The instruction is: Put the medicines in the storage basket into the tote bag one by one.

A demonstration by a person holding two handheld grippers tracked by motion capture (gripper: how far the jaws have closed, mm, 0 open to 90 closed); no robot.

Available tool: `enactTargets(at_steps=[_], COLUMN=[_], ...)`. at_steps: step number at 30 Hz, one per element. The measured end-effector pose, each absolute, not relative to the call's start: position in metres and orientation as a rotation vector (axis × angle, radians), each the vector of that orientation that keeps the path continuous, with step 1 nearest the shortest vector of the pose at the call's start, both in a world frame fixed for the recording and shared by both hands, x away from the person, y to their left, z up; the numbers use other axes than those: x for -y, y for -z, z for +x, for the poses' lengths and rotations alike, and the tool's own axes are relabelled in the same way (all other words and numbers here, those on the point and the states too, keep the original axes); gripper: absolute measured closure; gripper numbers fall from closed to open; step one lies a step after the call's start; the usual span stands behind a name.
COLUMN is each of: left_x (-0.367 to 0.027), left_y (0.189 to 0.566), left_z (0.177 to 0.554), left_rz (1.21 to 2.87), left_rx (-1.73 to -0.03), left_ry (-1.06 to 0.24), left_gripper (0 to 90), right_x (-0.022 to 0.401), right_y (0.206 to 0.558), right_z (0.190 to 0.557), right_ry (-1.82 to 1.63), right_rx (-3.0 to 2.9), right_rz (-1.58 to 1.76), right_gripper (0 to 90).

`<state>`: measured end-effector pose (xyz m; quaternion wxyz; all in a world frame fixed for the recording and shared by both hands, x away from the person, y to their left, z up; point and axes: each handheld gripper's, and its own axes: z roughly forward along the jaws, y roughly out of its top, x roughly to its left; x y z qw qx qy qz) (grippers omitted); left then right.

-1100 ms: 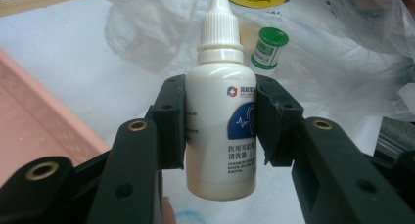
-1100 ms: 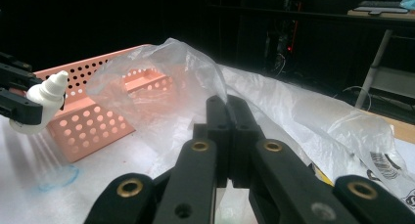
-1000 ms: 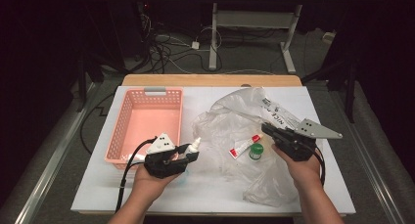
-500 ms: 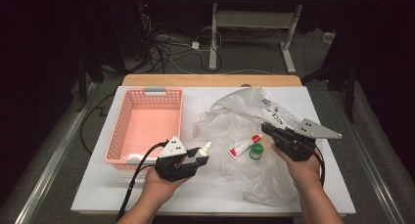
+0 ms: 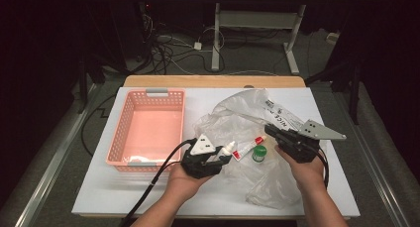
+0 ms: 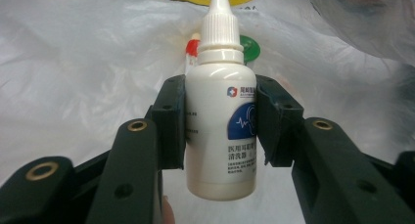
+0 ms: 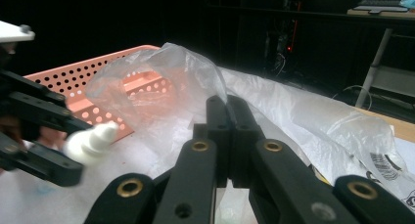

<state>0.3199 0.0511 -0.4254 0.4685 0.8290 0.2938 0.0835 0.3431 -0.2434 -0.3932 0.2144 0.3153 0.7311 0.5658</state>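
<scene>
My left gripper (image 5: 223,155) is shut on a white dropper bottle (image 5: 227,149), its pads pressing both sides of the body (image 6: 220,136), nozzle pointing away toward the clear plastic bag (image 5: 233,119). Past the nozzle, a red-capped white tube (image 5: 246,148) and a green-capped small jar (image 5: 259,153) lie at the bag's mouth. My right gripper (image 5: 269,130) is shut, pinching the bag's film at its tips (image 7: 228,105) and holding a fold of it up. In the right gripper view the bottle (image 7: 90,141) and the left gripper (image 7: 84,150) sit at the left.
A pink perforated basket (image 5: 130,119) stands at the left of the white table top (image 5: 124,197), close beside my left hand. The crumpled bag spreads over the table's right half. Cables trail from both grippers off the near edge.
My left gripper has carried the bottle to the right, from beside the basket's near corner up to the bag's mouth. The right gripper has stayed put.
</scene>
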Motion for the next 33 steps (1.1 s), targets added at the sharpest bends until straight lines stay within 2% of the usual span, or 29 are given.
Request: enactTargets(at_steps=[20, 30, 31, 33], left_x=[0.022, 0.035, 0.035, 0.035], left_y=[0.454, 0.469, 0.468, 0.466], left_z=[0.395, 0.41, 0.41, 0.408], left_rz=[2.097, 2.111, 2.11, 2.101], left_rx=[-0.765, -0.812, -0.816, -0.82], left_ry=[-0.29, -0.229, -0.224, -0.217], left_gripper=[57.3, 57.1, 56.9, 49.1], right_x=[0.245, 0.245, 0.246, 0.246], right_y=[0.388, 0.39, 0.39, 0.391], right_z=[0.347, 0.347, 0.348, 0.348], right_ry=[-1.599, -1.601, -1.601, -1.599], right_rx=[-2.002, -2.008, -2.009, -2.01], right_rz=[0.878, 0.883, 0.883, 0.885], right_gripper=[90.0, 90.0, 90.0, 90.0])
